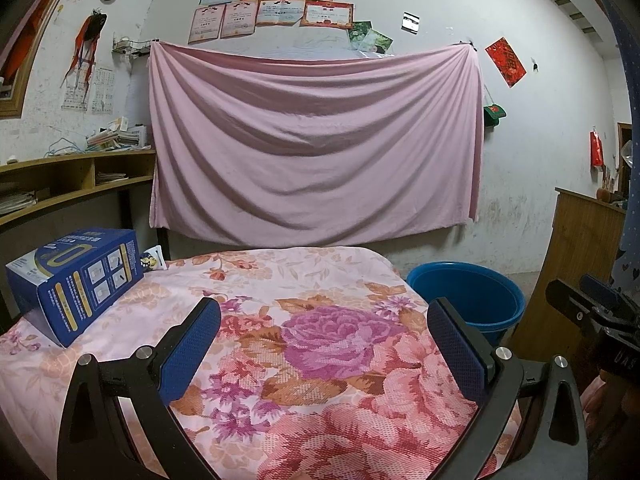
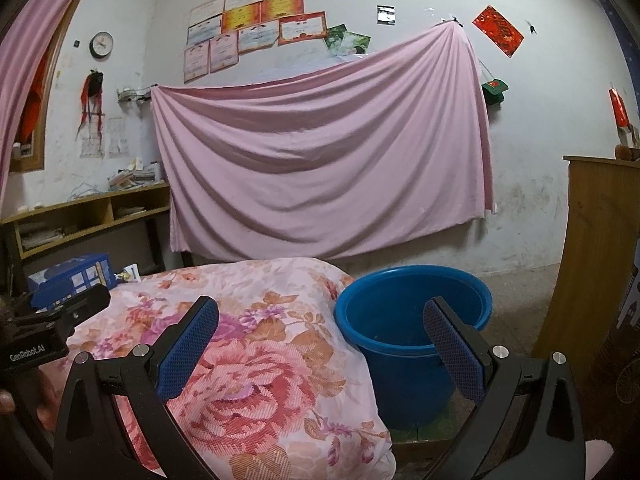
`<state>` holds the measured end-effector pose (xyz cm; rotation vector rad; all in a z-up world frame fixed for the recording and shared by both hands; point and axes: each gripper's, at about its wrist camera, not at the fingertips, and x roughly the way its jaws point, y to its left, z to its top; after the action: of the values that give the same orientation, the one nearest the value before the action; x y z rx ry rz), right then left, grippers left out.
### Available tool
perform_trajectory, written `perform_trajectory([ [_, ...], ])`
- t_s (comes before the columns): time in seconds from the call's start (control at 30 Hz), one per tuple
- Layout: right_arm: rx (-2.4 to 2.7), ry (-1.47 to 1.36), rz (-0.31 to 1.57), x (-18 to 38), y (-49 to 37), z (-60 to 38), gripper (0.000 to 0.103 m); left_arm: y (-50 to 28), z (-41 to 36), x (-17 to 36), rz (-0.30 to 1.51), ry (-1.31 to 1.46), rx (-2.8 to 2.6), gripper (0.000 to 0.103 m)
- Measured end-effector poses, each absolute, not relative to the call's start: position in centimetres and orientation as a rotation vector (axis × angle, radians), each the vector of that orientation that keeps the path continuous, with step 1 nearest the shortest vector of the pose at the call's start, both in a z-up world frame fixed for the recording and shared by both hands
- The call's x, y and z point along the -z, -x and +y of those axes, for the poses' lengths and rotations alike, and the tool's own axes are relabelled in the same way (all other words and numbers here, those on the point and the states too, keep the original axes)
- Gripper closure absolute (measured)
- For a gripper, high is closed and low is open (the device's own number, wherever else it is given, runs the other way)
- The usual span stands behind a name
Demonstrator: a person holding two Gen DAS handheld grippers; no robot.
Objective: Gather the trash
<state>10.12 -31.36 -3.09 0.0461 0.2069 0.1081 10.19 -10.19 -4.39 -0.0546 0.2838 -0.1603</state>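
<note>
A blue cardboard box (image 1: 76, 280) lies on the far left of the flower-patterned cloth (image 1: 312, 344), with a small printed wrapper (image 1: 154, 259) just behind it. My left gripper (image 1: 324, 344) hangs open above the cloth, to the right of the box, nothing between its fingers. A blue plastic bucket (image 2: 412, 332) stands on the floor to the right of the covered surface. My right gripper (image 2: 320, 344) is open and empty, its left finger over the cloth (image 2: 240, 360) and its right finger over the bucket. The box (image 2: 70, 284) and wrapper (image 2: 130, 273) also show at the left of the right wrist view.
A pink sheet (image 1: 312, 144) hangs on the back wall. A wooden shelf (image 1: 76, 176) with books stands at the left, a wooden cabinet (image 2: 596, 264) at the right. The bucket (image 1: 468, 296) sits between the covered surface and the cabinet.
</note>
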Motion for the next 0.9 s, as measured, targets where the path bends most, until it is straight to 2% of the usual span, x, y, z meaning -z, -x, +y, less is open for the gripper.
perform_trajectory([
  [0.9, -0.111, -0.044, 0.211, 3.11, -10.22, -31.27, 0.0, -10.24, -10.13, 4.53, 0.286, 0.054, 0.159, 0.002],
])
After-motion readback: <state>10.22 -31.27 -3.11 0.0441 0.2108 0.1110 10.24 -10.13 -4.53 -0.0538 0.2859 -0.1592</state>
